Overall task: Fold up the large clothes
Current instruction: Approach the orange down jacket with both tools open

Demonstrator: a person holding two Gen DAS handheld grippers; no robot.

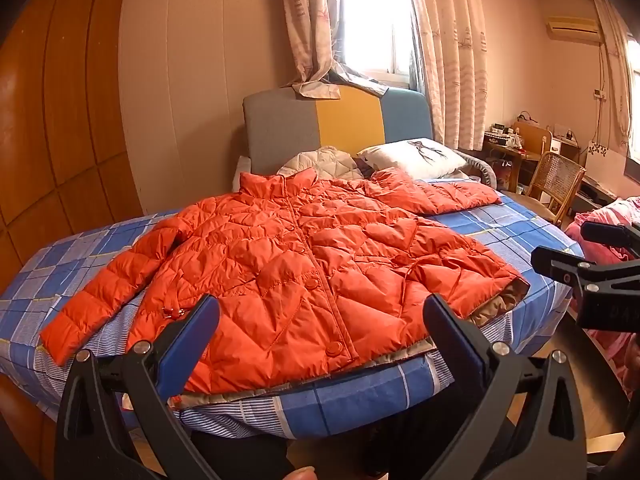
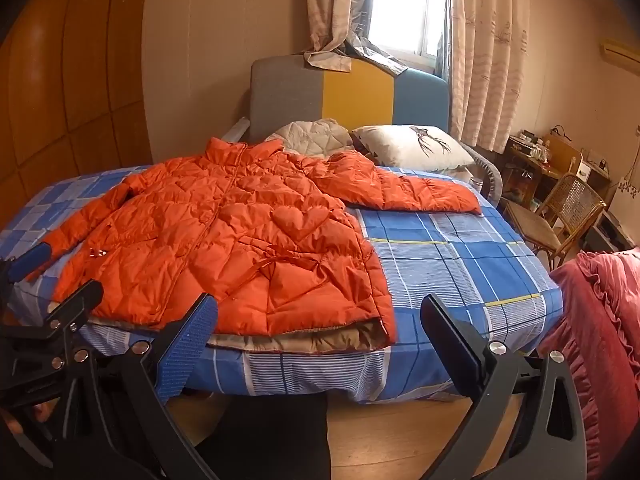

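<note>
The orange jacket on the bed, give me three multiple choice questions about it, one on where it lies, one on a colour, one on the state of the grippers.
1. Where does the orange jacket lie?
A. on the rattan chair
B. spread on the blue checked bedsheet
C. on the floor

2. What colour is the jacket's lining at the hem?
A. tan
B. green
C. black

3. How do the left gripper and right gripper stand?
A. both shut on the jacket
B. one holds a sleeve
C. both open, holding nothing

Answers: 1 B, the sheet shows all around it. 2 A, a tan edge shows under the hem. 3 C, the fingers stand wide apart, short of the fabric.
</note>
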